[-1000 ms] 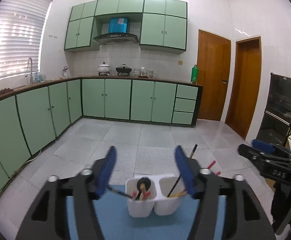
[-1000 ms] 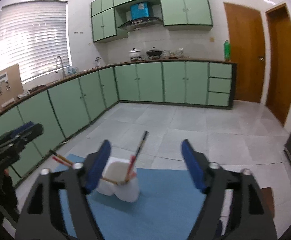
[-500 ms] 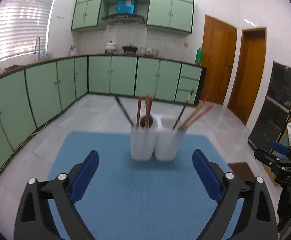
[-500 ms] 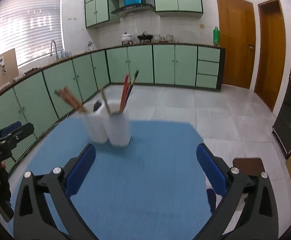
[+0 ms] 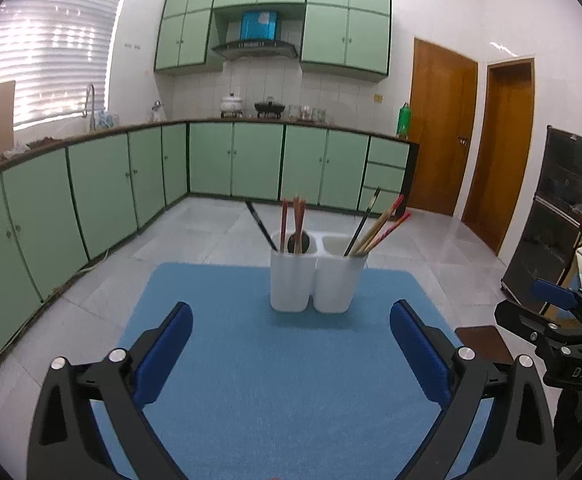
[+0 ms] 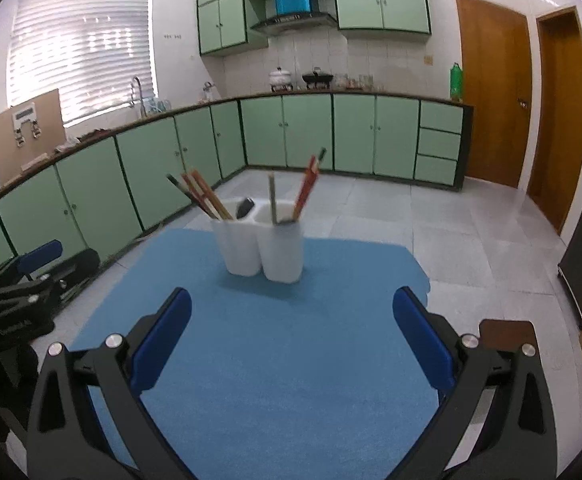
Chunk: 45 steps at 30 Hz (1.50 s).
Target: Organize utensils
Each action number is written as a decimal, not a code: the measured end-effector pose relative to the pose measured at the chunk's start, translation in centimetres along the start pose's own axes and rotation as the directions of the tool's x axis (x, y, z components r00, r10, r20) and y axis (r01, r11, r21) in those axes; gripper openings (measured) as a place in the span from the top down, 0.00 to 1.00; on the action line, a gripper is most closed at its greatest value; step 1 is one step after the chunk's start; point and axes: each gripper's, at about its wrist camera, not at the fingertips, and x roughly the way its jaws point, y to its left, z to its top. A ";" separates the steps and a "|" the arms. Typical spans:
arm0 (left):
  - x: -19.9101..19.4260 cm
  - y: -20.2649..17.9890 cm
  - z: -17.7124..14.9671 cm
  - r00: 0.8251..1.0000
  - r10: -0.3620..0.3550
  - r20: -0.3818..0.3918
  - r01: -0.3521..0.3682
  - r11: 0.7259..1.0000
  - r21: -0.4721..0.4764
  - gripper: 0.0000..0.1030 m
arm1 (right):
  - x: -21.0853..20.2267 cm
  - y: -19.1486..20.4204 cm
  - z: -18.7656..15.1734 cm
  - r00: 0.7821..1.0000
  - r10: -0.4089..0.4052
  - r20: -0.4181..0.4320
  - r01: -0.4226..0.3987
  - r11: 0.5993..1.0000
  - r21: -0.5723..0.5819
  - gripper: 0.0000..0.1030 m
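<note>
Left wrist view: the left gripper [image 5: 291,354] has drawn back from the white holder [image 5: 314,280], jaws opening to full width with nothing between them. Right gripper [image 6: 291,338] likewise stands wide and empty. Beyond, mid-frame on the blue mat [image 5: 275,376], the holder now stands free with chopsticks [image 5: 375,230] upright in both compartments, so the sorting looks finished.

The holder [image 5: 314,280] stands upright on the mat [image 5: 283,380], toward its far edge, two compartments side by side and touching. Chopsticks [image 5: 375,228] lean in the right compartment, more chopsticks [image 5: 299,220] in the left. Cabinets [image 5: 251,164] run behind.
</note>
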 end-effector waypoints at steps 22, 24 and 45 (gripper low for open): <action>-6.9 -1.4 1.1 0.993 -0.009 0.120 0.004 0.999 0.045 0.06 | -5.9 1.7 2.0 0.994 0.022 0.107 -0.018 0.999 -0.038 0.05; -7.0 -1.5 1.0 0.992 -0.008 0.123 0.002 0.999 0.044 0.06 | -5.9 1.7 2.0 0.994 0.022 0.105 -0.019 0.999 -0.035 0.05; -7.1 -1.3 1.0 0.992 -0.009 0.122 0.004 0.999 0.046 0.06 | -6.0 1.7 1.7 0.994 0.018 0.108 -0.015 0.999 -0.035 0.05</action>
